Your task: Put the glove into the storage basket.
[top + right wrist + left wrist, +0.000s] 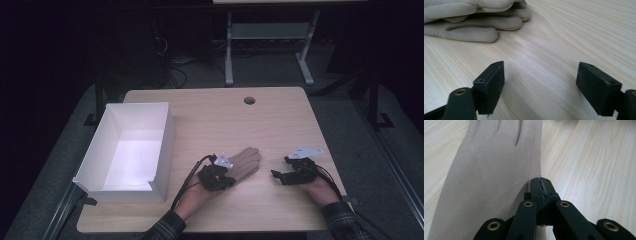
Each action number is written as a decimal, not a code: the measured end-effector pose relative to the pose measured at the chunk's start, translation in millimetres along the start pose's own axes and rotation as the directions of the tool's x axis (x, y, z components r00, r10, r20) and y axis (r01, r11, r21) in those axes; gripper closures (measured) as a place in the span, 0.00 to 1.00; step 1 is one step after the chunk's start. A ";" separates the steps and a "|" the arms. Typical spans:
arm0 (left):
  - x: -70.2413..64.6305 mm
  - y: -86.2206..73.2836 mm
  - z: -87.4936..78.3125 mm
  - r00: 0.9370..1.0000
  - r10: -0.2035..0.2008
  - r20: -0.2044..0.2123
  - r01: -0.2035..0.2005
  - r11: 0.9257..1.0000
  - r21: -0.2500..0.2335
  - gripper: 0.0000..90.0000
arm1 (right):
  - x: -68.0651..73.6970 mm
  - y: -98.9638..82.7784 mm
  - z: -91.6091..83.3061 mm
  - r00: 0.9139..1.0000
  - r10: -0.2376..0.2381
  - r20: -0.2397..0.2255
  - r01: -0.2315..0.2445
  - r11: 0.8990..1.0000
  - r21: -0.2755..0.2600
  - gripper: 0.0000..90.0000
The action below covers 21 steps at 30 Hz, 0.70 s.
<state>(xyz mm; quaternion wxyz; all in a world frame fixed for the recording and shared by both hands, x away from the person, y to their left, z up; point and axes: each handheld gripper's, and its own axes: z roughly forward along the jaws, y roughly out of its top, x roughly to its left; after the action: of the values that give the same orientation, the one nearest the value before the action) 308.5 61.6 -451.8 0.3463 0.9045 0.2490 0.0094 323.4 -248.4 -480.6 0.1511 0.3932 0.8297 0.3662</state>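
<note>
Over on the left edge of the wooden table (210, 120) sits a white open-topped box (127, 150), nothing visible inside it. Moving right, the left gripper (226, 176) lies low at the cuff end of a beige glove (245, 162). In the left gripper view its jaws are pressed together on the glove's (489, 177) edge, a thin strip of fabric seeming caught between them. The glove is soft, suede-like, tan, with stitched seam lines across its back, lying flat near the table's front centre, fingers pointing away to the upper right. Further right, the right gripper (278, 176) rests just beside the glove's fingers, apart from them. Its own view shows the jaws spread wide over bare wood, the glove's rounded fingertips (486, 23) beyond.
</note>
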 end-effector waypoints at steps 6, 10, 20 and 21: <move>0.2 8.5 -13.4 1.000 0.022 -0.012 -0.022 0.999 -0.034 0.88 | 0.6 -0.6 1.2 1.000 -0.009 -0.009 0.009 1.000 -0.003 0.20; 2.4 17.0 -21.2 0.995 0.066 -0.070 -0.068 0.997 -0.028 0.67 | 0.5 -0.5 1.3 1.000 -0.010 -0.013 0.010 1.000 -0.002 0.20; 26.0 22.1 -1.0 0.996 0.048 -0.073 -0.047 0.999 0.008 0.19 | 0.5 -0.5 1.3 1.000 -0.010 -0.013 0.010 1.000 -0.002 0.20; 26.7 21.4 1.9 0.996 0.047 -0.073 -0.045 0.999 0.019 0.17 | 0.5 -0.5 1.4 1.000 -0.010 -0.013 0.010 1.000 -0.003 0.20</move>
<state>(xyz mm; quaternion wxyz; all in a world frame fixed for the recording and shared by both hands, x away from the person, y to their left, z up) 341.8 58.9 -443.9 0.3286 0.9120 0.2407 0.0482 323.6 -247.6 -481.9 0.1481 0.3864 0.8322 0.3691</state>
